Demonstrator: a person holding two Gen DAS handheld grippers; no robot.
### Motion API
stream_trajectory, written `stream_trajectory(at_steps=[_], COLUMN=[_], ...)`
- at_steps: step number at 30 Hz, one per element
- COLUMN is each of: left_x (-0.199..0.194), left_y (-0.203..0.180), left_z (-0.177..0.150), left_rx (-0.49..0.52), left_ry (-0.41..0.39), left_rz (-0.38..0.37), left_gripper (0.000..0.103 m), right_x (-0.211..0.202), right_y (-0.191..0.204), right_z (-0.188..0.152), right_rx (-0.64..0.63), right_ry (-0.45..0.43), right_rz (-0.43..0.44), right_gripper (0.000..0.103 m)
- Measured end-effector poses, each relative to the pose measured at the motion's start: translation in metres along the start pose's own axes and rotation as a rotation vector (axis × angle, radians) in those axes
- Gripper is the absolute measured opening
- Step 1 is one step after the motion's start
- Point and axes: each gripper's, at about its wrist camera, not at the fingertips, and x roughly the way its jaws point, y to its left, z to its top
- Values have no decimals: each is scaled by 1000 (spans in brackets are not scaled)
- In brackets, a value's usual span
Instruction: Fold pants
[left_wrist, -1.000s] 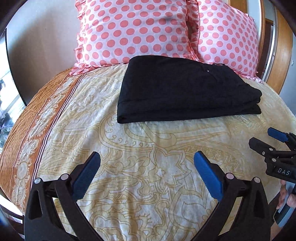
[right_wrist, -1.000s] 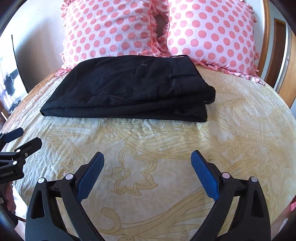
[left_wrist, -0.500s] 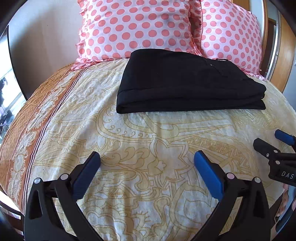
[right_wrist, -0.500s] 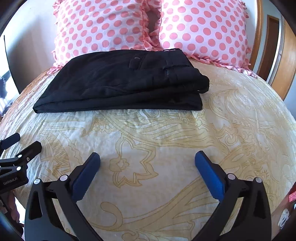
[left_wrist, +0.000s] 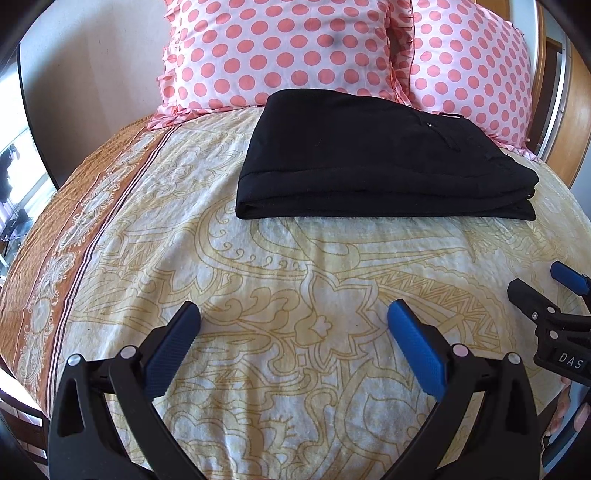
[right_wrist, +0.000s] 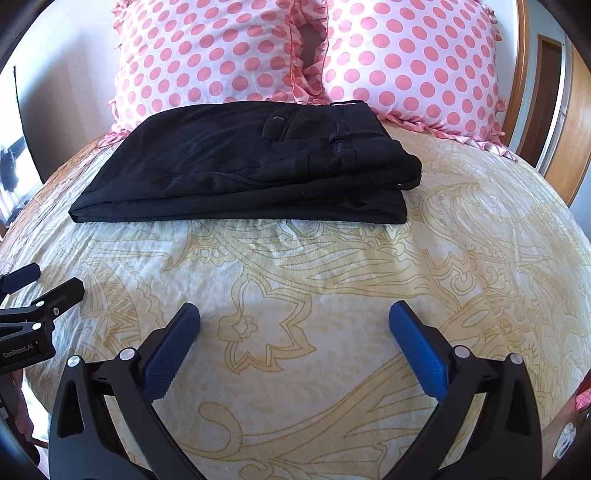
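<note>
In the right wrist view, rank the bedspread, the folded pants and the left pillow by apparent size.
1. Bedspread, filling most of the frame.
2. Folded pants and left pillow look about alike; the pillow is cropped, farther off and partly hidden, so I won't rank them.

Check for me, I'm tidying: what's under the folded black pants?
The folded pants lie on the yellow patterned bedspread. Whatever lies beneath them is covered.

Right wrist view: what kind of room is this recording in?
Most likely a home bedroom. A bed with a patterned bedspread fills the view, two pink polka-dot pillows stand at its head, and folded black pants lie in front of them.
</note>
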Motion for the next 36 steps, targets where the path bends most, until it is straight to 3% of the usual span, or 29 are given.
stream_trajectory(at_steps=[36], left_x=[-2], left_y=[0], left_z=[-4], left_rx=[-6], left_ry=[-31], left_rz=[4], left_gripper=[101], right_x=[1], right_y=[2], right_z=[1], right_rx=[-7], right_ry=[-3], right_rz=[5], right_gripper=[102])
